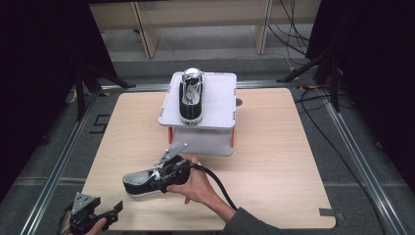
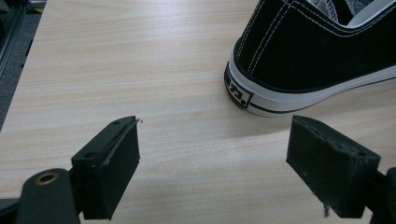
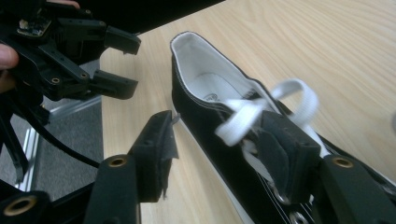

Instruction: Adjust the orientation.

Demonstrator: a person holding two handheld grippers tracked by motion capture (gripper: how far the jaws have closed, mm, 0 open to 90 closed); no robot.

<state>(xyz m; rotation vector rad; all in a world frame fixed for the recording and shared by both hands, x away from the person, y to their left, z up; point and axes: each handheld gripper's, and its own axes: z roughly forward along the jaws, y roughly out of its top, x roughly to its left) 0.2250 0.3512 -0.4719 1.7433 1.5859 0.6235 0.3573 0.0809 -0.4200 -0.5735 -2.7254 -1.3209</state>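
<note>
Wooden table (image 1: 274, 161): black sneaker (image 1: 142, 182) lies near front-left edge. Right gripper (image 3: 219, 158) straddles its side wall, jaws parted, not yet pressing; loose lace (image 3: 252, 112) could snag. Left gripper (image 2: 212, 172) wide open, idle beside heel.

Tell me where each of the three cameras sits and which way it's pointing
High view: above the person's side, facing forward and down on the table; a forearm and both grippers show.
Left gripper view: rides the left gripper, looking along the tabletop at the sneaker's heel; open jaws show.
Right gripper view: rides the right gripper, looking along the sneaker; its jaws straddle one side wall.
Shared: both gripper views show that black sneaker.
</note>
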